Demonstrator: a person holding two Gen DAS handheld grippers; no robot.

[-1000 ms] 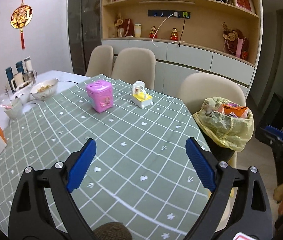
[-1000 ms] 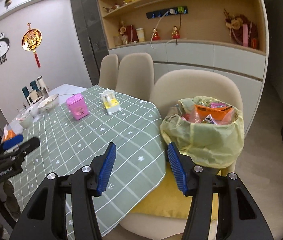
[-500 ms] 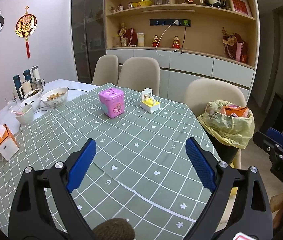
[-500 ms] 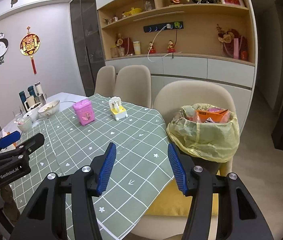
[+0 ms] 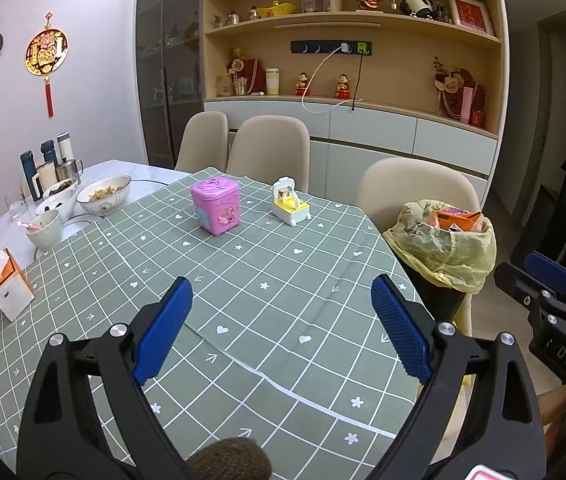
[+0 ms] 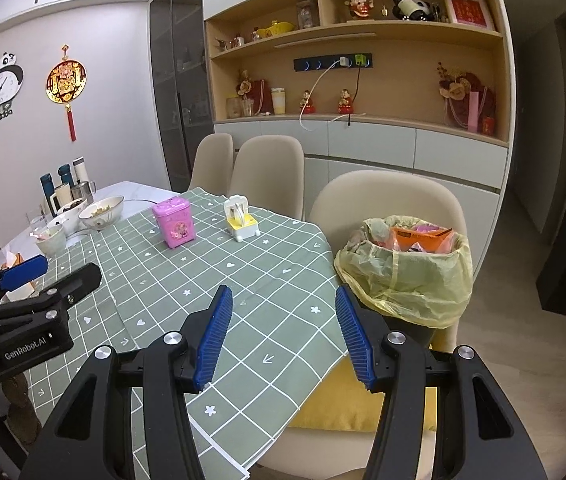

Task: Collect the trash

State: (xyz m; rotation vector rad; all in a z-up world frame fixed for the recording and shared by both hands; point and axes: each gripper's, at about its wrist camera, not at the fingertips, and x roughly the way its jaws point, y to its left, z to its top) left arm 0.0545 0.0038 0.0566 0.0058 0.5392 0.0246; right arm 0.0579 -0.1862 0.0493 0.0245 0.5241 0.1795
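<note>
Left tool (image 5: pixel 281 328): jaws spread wide, nothing between them, positioned at lower centre of the left wrist view above the green checked tabletop (image 5: pixel 243 280). Right tool (image 6: pixel 281 338): jaws apart, empty, at lower centre of the right wrist view over the tabletop edge. Trash bin (image 6: pixel 407 276), lined with a yellow bag: centre right, on a beige chair (image 6: pixel 387 196) beside the tabletop, holding orange packaging. Pink box (image 5: pixel 215 207) and white-yellow toy (image 5: pixel 291 208): upper centre of the tabletop, near each other but apart.
</note>
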